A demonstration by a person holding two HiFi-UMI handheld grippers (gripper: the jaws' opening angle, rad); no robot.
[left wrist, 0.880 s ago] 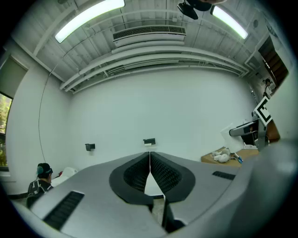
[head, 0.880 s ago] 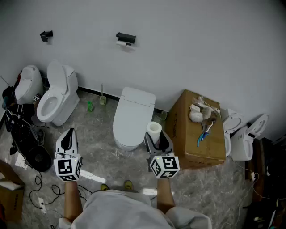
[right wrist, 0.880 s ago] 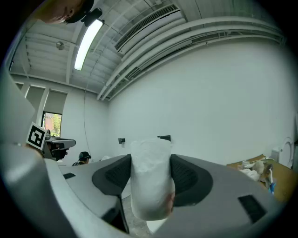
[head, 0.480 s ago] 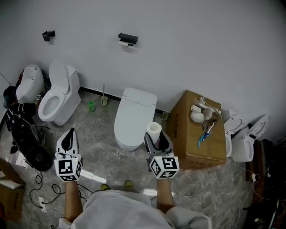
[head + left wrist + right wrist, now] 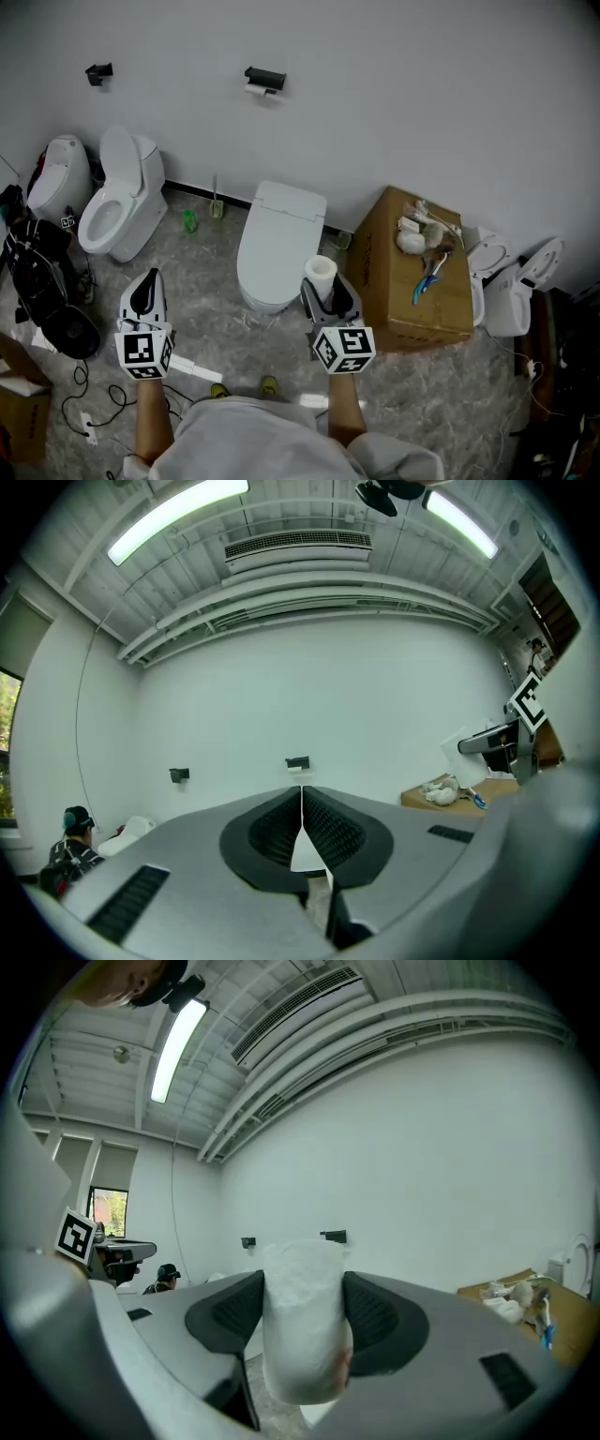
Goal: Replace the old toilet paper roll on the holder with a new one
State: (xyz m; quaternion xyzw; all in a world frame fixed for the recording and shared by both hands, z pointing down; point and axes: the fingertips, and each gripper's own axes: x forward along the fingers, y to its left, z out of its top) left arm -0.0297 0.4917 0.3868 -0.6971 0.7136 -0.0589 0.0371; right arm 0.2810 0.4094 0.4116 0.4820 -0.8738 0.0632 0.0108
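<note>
A new white toilet paper roll (image 5: 322, 269) (image 5: 302, 1321) stands upright between the jaws of my right gripper (image 5: 327, 289) (image 5: 302, 1312), which is shut on it and held level above the floor. My left gripper (image 5: 143, 292) (image 5: 302, 832) is shut with nothing in it, its pads pressed together. High on the white wall hangs the black paper holder (image 5: 264, 79) (image 5: 297, 762) (image 5: 333, 1236), with a thin white old roll (image 5: 255, 90) under it. Both grippers are well short of the holder.
A closed white toilet (image 5: 276, 244) stands below the holder, between the grippers and the wall. A second toilet (image 5: 117, 202) with open lid is at left. A cardboard box (image 5: 414, 281) with clutter sits at right. A small black wall fixture (image 5: 97, 71) is left of the holder.
The view has shifted slightly; both grippers keep their places and the roll stays in the right gripper.
</note>
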